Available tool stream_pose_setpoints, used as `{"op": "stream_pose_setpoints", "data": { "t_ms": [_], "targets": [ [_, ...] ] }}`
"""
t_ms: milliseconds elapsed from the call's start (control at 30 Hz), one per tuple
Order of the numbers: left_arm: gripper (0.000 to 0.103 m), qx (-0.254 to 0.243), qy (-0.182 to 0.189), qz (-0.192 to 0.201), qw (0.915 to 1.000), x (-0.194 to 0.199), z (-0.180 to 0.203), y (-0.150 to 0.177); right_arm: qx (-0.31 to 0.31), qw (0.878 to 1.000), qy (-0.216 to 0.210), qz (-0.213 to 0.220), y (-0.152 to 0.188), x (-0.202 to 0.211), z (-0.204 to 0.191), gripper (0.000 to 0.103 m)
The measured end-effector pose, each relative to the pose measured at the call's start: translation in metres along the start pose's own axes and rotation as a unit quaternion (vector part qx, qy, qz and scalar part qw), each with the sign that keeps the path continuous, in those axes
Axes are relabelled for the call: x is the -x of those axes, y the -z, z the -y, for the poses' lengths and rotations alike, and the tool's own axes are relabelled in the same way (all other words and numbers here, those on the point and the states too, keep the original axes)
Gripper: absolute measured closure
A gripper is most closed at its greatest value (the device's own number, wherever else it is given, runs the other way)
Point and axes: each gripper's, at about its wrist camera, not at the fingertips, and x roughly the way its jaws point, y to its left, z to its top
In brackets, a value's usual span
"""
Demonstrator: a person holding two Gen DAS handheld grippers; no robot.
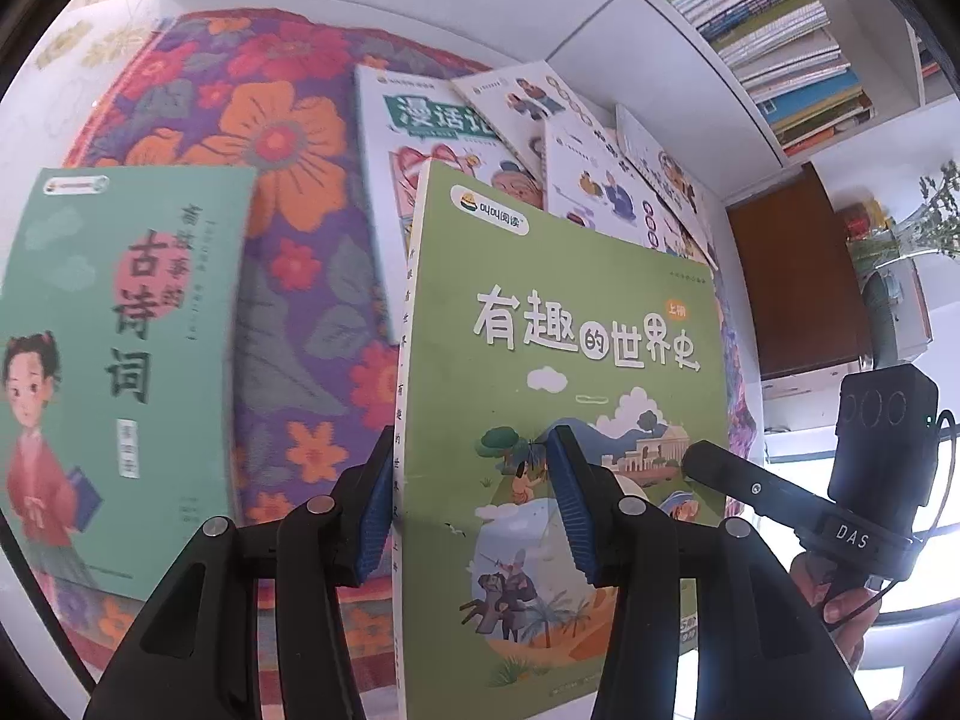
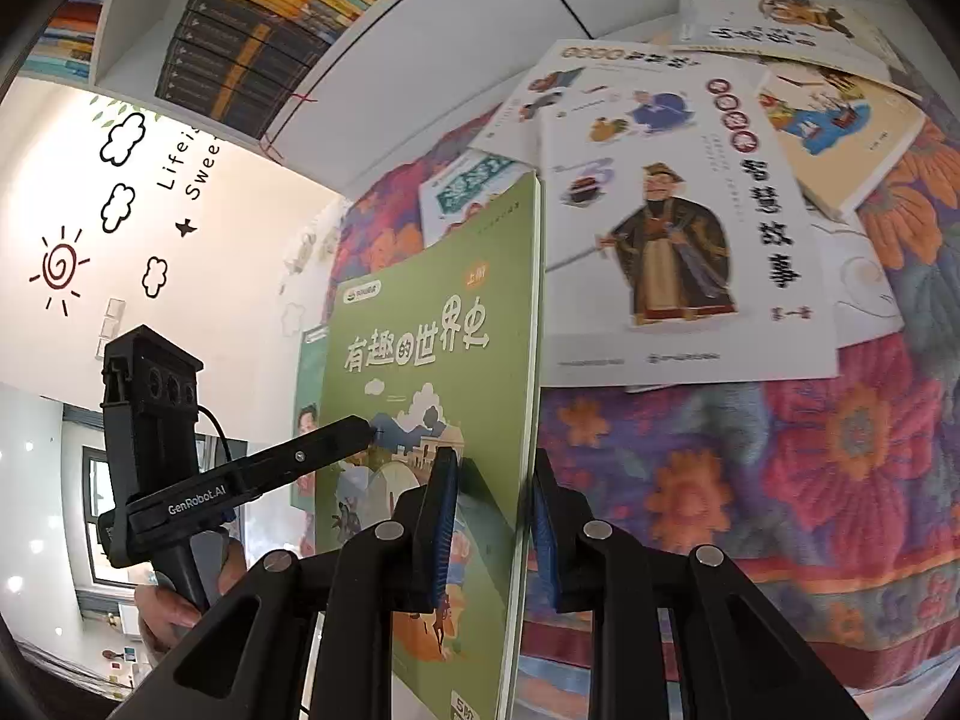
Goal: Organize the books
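Green paperback [image 1: 564, 372] held clear above the floral bedspread [image 1: 288, 276], left gripper [image 1: 468, 498] clamped on its spine edge, right gripper [image 2: 492, 534] on its open edge; thin, light, likely floppy, so grip both sides.

Right gripper [image 2: 489, 528] clamps green book [image 2: 432, 372]
Book upright between blue pads; white books [image 2: 690, 228] lie beyond on floral cloth [image 2: 810, 468].

Books [image 2: 690, 228] on floral bedspread [image 1: 288, 192]
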Motion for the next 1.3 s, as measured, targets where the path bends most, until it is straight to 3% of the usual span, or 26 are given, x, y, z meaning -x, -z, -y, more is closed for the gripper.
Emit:
{"op": "stream_pose_setpoints", "data": {
  "t_ms": [533,867,1300],
  "targets": [
    [0.058,0.005,-0.004,0.028,0.9996,0.057,-0.066,-0.017,0.017,1.000,-0.015,0.004,-0.008,-0.041,-0.076,0.080],
    [0.056,0.014,-0.024,0.051,0.9983,0.084,-0.127,-0.024,0.036,0.999,-0.027,-0.017,-0.015,-0.098,-0.128,0.079],
    [0.055,0.046,-0.032,0.048,0.9973,0.079,-0.187,-0.038,0.054,0.997,-0.018,-0.046,-0.020,-0.159,-0.156,0.079]
  ]
}}
